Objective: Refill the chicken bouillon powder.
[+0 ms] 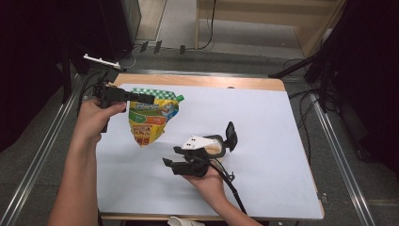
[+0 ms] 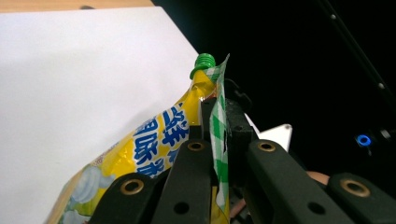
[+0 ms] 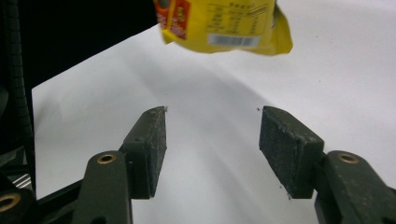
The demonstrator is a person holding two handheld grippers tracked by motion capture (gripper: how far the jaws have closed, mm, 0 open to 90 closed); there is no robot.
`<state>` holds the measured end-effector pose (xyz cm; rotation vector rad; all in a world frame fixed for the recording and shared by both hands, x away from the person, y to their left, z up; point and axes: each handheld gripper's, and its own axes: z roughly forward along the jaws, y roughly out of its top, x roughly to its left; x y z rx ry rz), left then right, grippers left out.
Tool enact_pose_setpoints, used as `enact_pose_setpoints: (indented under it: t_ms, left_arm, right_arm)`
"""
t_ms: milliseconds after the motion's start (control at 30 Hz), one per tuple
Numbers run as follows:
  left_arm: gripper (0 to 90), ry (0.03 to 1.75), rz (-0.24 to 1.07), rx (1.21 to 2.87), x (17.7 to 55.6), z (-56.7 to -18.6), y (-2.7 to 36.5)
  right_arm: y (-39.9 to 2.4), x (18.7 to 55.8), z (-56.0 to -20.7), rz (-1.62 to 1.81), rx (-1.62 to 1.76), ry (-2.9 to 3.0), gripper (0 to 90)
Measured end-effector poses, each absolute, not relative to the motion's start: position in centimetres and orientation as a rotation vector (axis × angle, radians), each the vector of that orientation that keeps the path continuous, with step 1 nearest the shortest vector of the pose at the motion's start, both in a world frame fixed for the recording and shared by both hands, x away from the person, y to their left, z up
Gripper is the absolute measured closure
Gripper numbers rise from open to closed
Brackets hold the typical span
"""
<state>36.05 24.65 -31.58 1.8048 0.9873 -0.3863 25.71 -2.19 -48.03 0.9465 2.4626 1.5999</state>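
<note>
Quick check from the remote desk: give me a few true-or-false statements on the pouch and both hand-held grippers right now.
1. The left hand-held gripper is clamped on the yellow spout pouch. True.
2. The pouch's green cap is off. False: it sits on the spout.
3. The right hand-held gripper holds the pouch's bottom edge. False: its jaws are open and empty below the pouch.
4. The pouch hangs over the white mat. True.

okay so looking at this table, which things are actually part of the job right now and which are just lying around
In the job:
- yellow spouted pouch, lifted by its checked top edge
- left gripper, fingers shut on that edge
- right gripper, fingers open, nothing between them

Lying about:
- white table sheet
- cables beside the table
- white bracket behind the table
</note>
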Motion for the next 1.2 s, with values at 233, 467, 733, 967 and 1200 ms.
enact_pose_setpoints:
  t_ms: [233, 467, 733, 967, 1200]
  left_arm:
    - [90.0, 1.049, -0.327, 1.76, 37.0, -32.5, 25.8]
    - [90.0, 1.071, -0.252, 1.753, 38.0, -32.8, 24.9]
    - [89.5, 1.076, -0.206, 1.727, 40.0, -35.0, 24.5]
    - [87.6, 1.091, -0.205, 1.734, 39.6, -35.5, 25.1]
    - [83.2, 1.11, -0.189, 1.788, 39.5, -35.9, 24.2]
  right_arm:
    - [-2.1, 25.6, -48.0, 1.599, 0.947, 2.5, 42.1]
    - [-1.8, 25.3, -48.3, 1.569, 0.935, 2.548, 41.8]
    - [-2.0, 25.1, -48.4, 1.563, 0.947, 2.552, 41.6]
    - [-2.1, 25.2, -48.4, 1.558, 0.956, 2.549, 41.6]
    - [-2.1, 25.2, -48.2, 1.562, 0.944, 2.542, 41.6]
